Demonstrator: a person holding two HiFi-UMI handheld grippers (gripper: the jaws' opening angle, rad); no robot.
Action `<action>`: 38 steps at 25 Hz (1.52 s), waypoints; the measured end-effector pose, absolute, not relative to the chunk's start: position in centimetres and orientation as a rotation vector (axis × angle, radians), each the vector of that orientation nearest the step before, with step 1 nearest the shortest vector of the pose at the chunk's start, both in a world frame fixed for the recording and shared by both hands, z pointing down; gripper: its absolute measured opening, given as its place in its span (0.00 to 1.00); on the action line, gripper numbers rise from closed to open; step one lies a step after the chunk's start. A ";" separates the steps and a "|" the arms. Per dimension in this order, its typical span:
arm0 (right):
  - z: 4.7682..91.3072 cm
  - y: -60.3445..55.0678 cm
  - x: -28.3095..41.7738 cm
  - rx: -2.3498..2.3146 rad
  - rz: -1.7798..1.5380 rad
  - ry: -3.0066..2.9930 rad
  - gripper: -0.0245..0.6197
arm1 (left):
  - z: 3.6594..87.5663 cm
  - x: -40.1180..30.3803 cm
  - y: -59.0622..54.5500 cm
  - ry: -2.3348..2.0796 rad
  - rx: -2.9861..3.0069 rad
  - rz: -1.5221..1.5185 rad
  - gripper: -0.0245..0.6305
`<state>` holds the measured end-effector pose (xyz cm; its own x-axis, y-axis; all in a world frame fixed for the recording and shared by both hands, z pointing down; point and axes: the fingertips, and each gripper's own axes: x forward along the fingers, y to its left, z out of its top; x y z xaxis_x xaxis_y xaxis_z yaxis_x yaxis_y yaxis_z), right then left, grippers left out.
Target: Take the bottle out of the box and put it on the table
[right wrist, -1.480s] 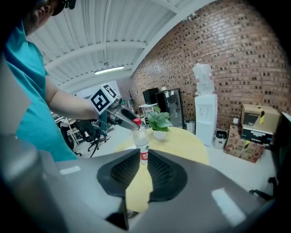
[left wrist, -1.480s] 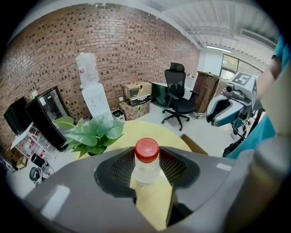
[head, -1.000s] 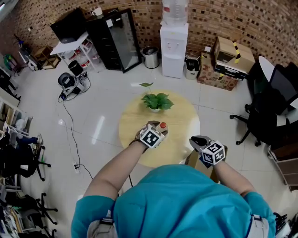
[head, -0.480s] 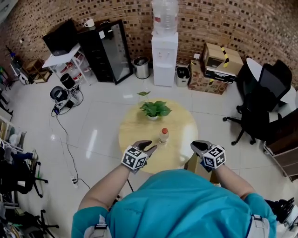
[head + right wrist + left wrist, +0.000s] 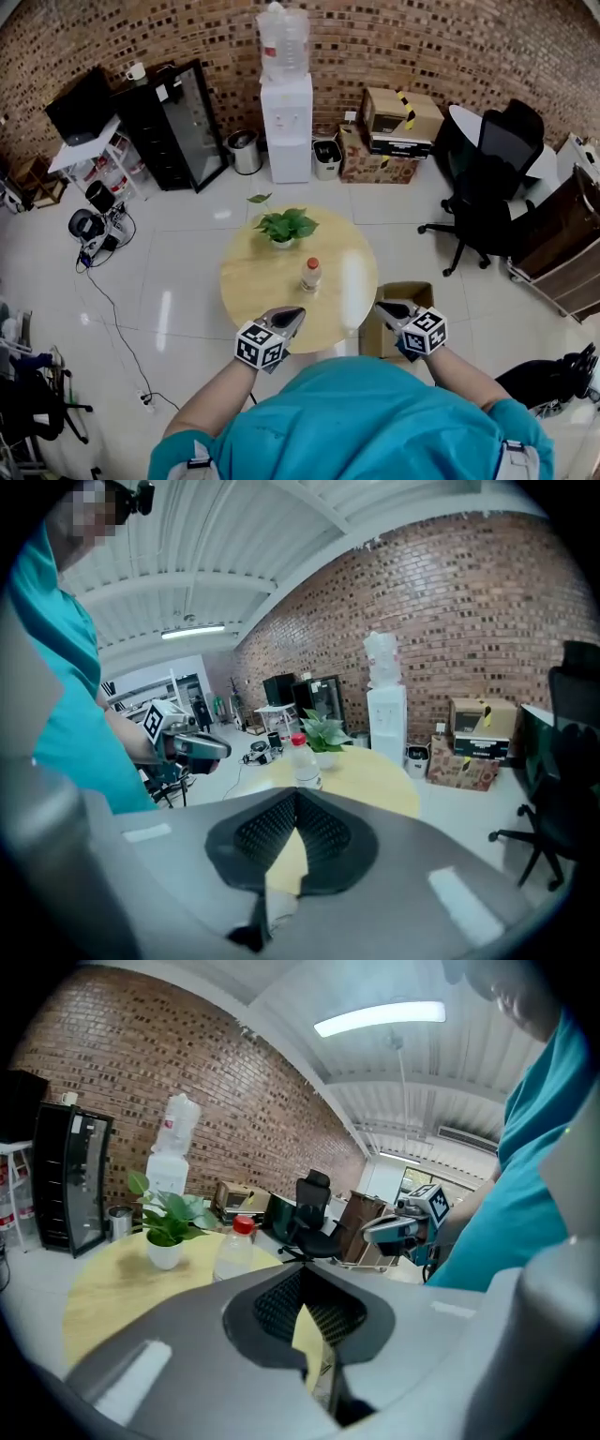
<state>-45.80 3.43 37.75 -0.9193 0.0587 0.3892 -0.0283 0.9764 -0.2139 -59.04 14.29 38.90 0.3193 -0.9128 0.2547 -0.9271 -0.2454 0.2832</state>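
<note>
The tabletop stands ahead, with the box on the floor at its 4 o'clock. The left gripper is now back at the 6 o'clock edge, its fingers just closed on nothing; the right gripper is closed and empty too. The bottle stands upright near the tabletop's centre, released, so the task looks done

We find the near half of the round table bare, open to reach from its near edge. The bottle stands mid-table, with the potted plant beyond it at the far edge. On the floor just right of the table sits the open box.
</note>
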 end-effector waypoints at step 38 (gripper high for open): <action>38.3 25.3 -7.8 -0.169 0.267 -3.004 0.04 | 35.7 -18.9 40.8 -1.871 2.229 0.057 0.04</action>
